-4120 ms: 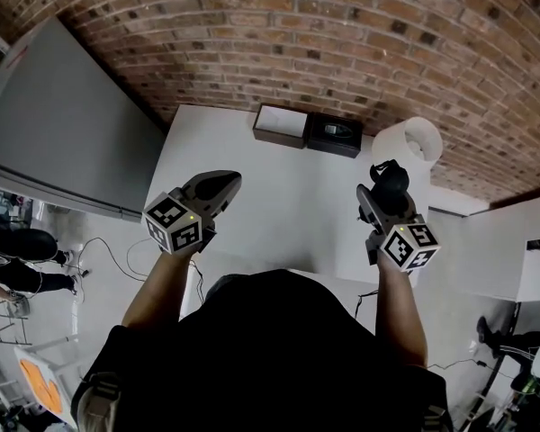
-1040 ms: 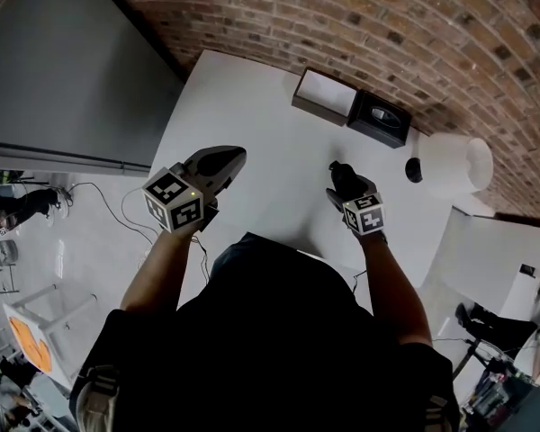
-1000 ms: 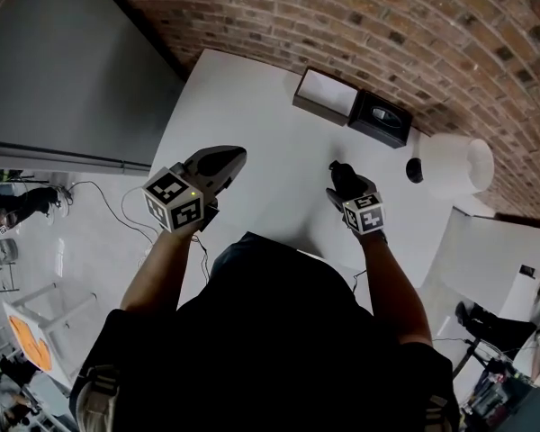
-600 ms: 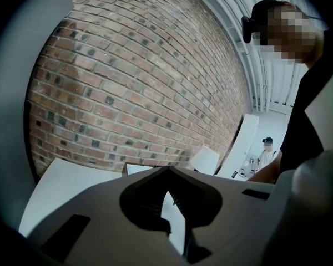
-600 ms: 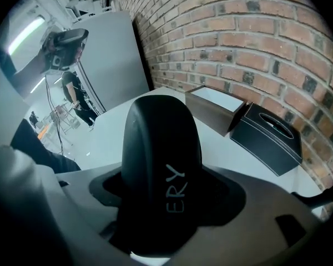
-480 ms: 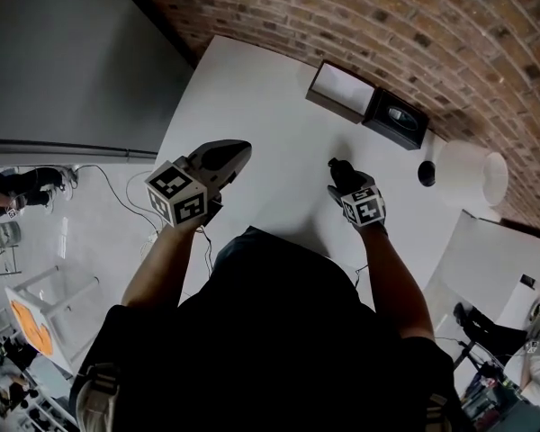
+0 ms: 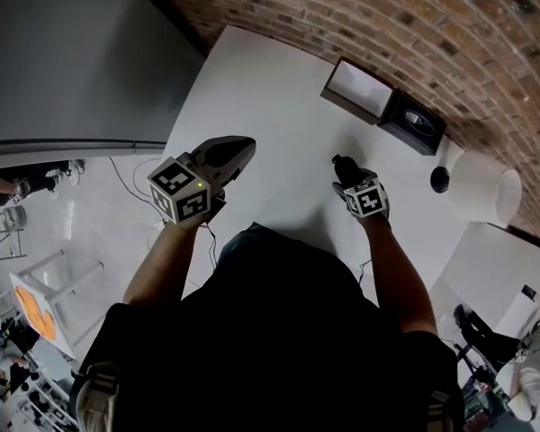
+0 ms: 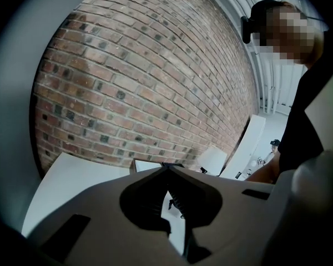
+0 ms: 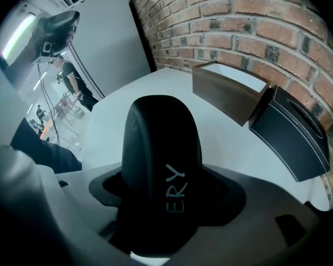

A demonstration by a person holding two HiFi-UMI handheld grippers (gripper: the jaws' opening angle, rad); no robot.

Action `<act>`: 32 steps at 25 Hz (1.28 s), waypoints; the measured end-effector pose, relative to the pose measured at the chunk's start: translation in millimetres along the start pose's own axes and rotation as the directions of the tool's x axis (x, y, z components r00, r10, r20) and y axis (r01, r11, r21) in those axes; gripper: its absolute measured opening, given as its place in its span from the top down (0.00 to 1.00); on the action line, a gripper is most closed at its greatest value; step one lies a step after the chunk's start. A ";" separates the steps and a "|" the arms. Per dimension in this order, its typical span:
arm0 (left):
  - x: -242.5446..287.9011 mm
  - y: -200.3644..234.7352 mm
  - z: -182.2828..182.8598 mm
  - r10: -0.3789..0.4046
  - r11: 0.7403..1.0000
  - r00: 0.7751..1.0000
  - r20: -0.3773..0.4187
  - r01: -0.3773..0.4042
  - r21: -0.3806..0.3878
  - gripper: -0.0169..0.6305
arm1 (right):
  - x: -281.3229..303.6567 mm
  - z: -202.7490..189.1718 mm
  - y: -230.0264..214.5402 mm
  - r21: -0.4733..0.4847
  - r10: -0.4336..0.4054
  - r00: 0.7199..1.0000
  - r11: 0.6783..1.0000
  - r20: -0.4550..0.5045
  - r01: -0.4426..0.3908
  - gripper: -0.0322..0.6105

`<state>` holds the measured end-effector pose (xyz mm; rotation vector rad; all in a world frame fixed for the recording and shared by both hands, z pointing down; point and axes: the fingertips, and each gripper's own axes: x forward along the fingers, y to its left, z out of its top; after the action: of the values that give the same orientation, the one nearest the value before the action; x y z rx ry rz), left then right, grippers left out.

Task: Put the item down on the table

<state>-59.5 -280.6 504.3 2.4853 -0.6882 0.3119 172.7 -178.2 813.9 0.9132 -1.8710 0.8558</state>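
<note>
My right gripper (image 7: 345, 173) is shut on a black rounded item (image 7: 341, 162) with pale letters on it. It is held over the near part of the white table (image 7: 270, 97). In the right gripper view the item (image 9: 161, 159) stands up between the jaws of the right gripper (image 9: 165, 195) and fills the middle of the picture. Whether it touches the table I cannot tell. My left gripper (image 7: 229, 149) hangs over the table's near left edge, its jaws shut with nothing between them. In its own view the left gripper (image 8: 167, 167) has its tips meeting.
A brown box with a white top (image 7: 358, 88) and a black box (image 7: 416, 120) sit at the table's far edge by the brick wall. A white lampshade (image 7: 486, 187) and a small black round thing (image 7: 440, 179) are at the right. A grey panel (image 7: 63, 61) stands left.
Since four seconds ago my right gripper has come down and inward from near the lampshade, still shut on the black item. Over the last second both grippers barely move; the view drifts.
</note>
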 end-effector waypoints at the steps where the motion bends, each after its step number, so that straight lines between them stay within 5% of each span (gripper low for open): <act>1: 0.0 3.1 0.5 0.003 1.000 1.000 0.000 -0.003 -0.001 0.95 | 4.4 -0.4 -0.3 -0.002 0.006 1.000 1.000 -0.007 -0.006 0.39; 32: 21.8 -1.2 -16.1 -0.007 0.999 1.000 -0.022 0.006 -0.031 0.95 | 26.2 -44.6 2.1 -0.163 -0.046 0.988 0.986 -0.145 0.022 0.39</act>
<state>-41.7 -279.7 524.7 2.4505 -0.6710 0.3236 179.2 -146.7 854.5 0.7586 -1.7633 0.7199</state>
